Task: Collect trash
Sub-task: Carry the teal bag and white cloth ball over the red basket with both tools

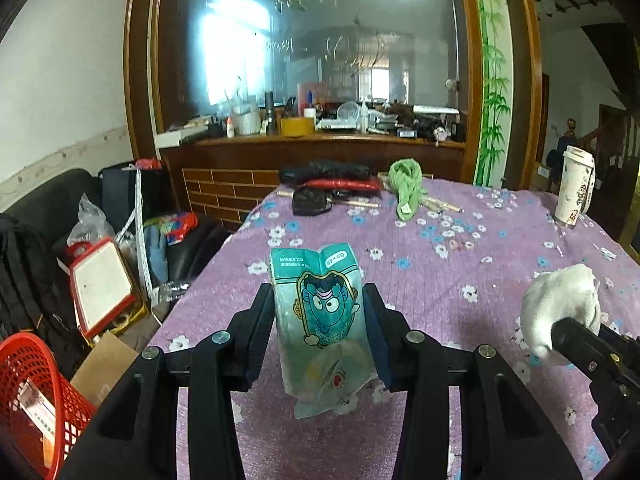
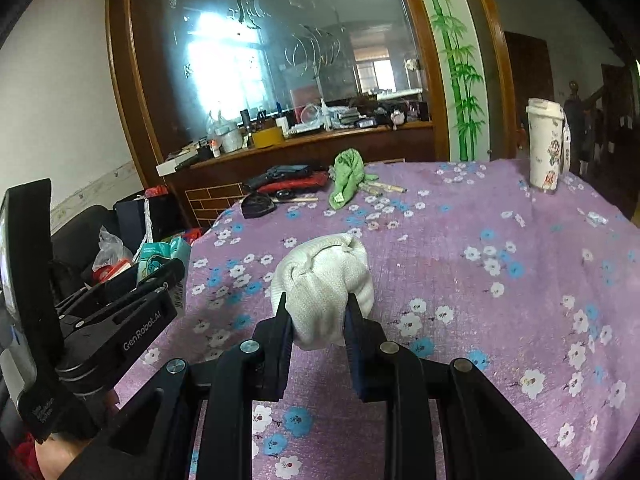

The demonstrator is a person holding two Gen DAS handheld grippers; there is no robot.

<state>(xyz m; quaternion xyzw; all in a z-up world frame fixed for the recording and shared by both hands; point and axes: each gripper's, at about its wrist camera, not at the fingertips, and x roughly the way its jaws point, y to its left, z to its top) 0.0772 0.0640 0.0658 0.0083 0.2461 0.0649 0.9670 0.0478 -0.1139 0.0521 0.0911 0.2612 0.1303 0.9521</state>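
My left gripper (image 1: 320, 300) is shut on a teal tissue pack (image 1: 324, 320) printed with a cartoon face, and holds it above the purple flowered tablecloth (image 1: 440, 280). My right gripper (image 2: 318, 304) is shut on a crumpled white cloth wad (image 2: 324, 280) over the same tablecloth (image 2: 480, 280). The wad also shows in the left wrist view (image 1: 560, 304) at the right, with the right gripper behind it. The left gripper and its pack (image 2: 160, 258) show at the left of the right wrist view. A red mesh basket (image 1: 36, 392) with some paper in it stands low at the left, beside the table.
A green cloth (image 1: 408, 188), black and red items (image 1: 332, 180) and wooden sticks lie at the table's far end. A white lidded cup (image 1: 576, 188) stands at the far right corner. Bags, boxes and a black sofa (image 1: 52, 200) crowd the floor at the left.
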